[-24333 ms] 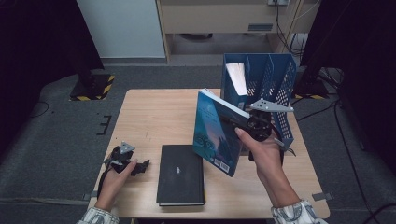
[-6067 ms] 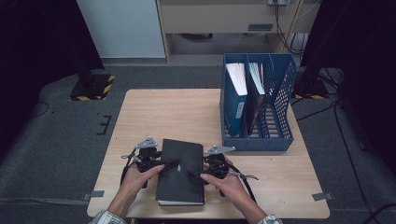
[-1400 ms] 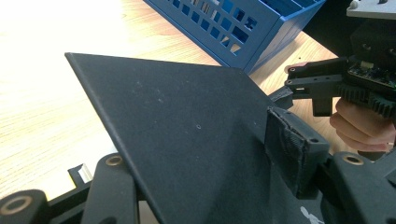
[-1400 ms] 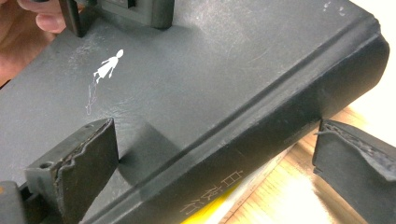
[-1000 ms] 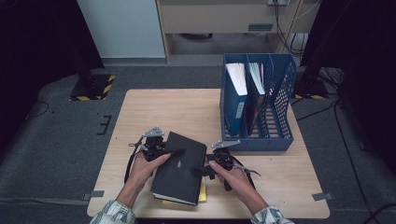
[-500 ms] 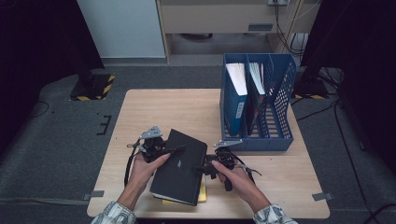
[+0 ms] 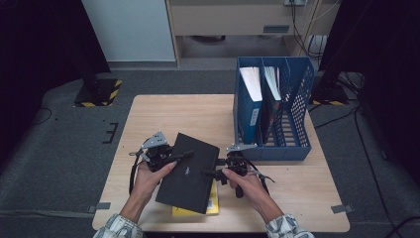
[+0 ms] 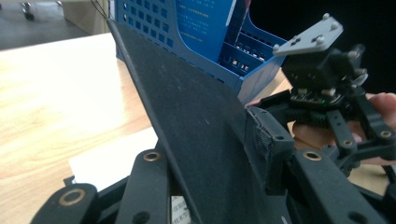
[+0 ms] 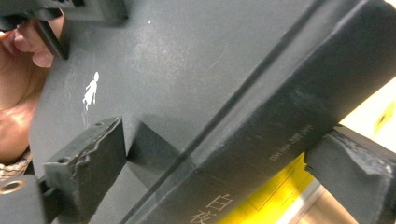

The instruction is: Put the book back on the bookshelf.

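A black hardcover book (image 7: 190, 171) hangs tilted above the table's front, held at both ends. My left gripper (image 7: 184, 155) is shut on its far left corner, and in the left gripper view the cover (image 8: 196, 121) runs edge-on between the left gripper's (image 8: 205, 161) jaws. My right gripper (image 7: 212, 173) is shut on the spine side. In the right gripper view one pad presses the cover (image 9: 210, 70) and the other sits under the spine, so the right gripper (image 9: 224, 161) spans it. A yellow book (image 7: 214, 204) lies flat underneath.
A blue file rack (image 7: 297, 148) stands at the table's right rear with a blue book (image 7: 250, 106) and another book upright in it. It sits close behind the right hand. Bare wood of the table (image 7: 173, 114) stretches to the left and rear.
The black book, flat on the table six seconds ago, now hangs tilted in both grippers, uncovering the yellow book. The blue book held earlier stands in the rack. Little shifted in the last second.
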`<state>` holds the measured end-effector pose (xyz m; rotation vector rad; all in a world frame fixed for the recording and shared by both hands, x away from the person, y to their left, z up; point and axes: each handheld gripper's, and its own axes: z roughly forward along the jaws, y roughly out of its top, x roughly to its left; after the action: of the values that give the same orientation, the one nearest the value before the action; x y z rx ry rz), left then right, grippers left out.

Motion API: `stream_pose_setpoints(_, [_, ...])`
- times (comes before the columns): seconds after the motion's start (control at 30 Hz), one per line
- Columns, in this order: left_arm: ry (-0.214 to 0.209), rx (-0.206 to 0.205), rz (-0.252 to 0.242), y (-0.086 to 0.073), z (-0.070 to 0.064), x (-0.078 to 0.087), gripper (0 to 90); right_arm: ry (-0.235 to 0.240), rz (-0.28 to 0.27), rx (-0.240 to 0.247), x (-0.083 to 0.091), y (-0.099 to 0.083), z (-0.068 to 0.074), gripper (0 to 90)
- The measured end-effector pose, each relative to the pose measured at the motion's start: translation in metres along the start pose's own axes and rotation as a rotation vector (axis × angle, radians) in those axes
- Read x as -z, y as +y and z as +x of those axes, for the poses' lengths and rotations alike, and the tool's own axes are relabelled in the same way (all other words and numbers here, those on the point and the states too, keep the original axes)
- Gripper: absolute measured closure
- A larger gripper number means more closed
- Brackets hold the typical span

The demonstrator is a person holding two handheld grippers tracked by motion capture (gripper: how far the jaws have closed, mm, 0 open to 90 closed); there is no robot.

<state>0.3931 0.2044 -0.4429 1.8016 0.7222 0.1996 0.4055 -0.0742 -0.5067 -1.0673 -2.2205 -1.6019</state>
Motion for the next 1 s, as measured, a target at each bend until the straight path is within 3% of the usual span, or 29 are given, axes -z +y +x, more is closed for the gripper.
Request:
stream_pose_setpoints(0.33, [0.002, -0.045, -0.076, 0.002, 0.000, 0.005, 61.7, -0.054, -0.002, 0.065, 0.008, 0.021, 0.008, 12.6])
stream_pose_setpoints(0.53, [-0.003, -0.055, -0.088, 0.002, 0.001, 0.008, 60.5, -0.072, -0.003, 0.100, 0.011, 0.028, 0.013, 16.1])
stream_pose_setpoints(0.77, [0.004, -0.063, -0.108, 0.004, 0.002, 0.007, 61.3, -0.089, 0.002, 0.107, 0.011, 0.036, 0.014, 18.1])
stream_pose_setpoints(0.83, [-0.001, -0.062, -0.118, 0.007, 0.003, 0.006, 62.4, -0.091, 0.000, 0.110, 0.012, 0.040, 0.014, 18.8])
stream_pose_setpoints(1.0, [-0.009, -0.103, -0.134, 0.021, 0.002, 0.000, 65.6, -0.122, -0.012, 0.136, 0.016, 0.057, 0.014, 19.8])
